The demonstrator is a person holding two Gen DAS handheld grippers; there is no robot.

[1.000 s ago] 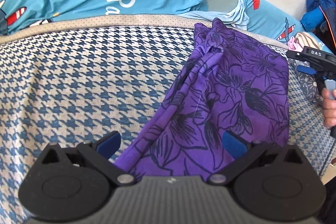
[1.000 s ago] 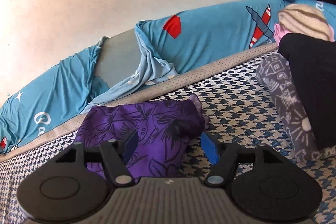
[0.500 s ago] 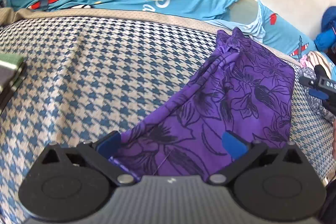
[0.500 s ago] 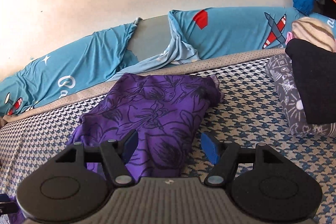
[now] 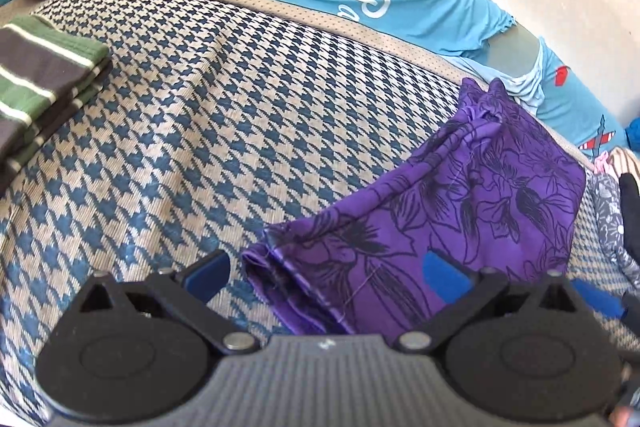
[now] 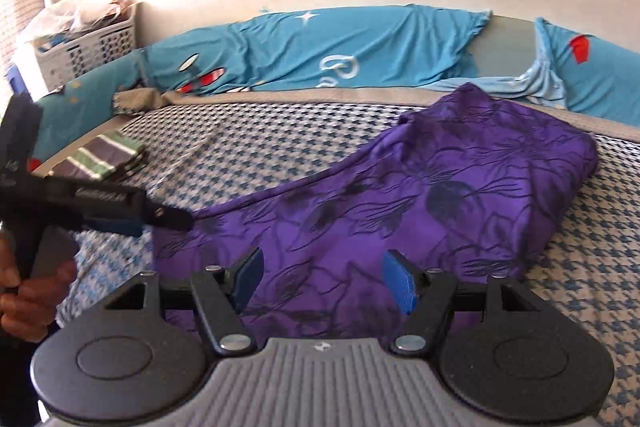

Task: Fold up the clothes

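Both grippers (image 5: 324, 277) (image 6: 324, 277) hover open-jawed over purple floral garment (image 6: 420, 203).

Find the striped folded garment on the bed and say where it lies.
The striped garment lies at the left edge of the left wrist view on the houndstooth cover, well apart from the purple cloth; the right wrist view shows it far left, near the blue sheet.
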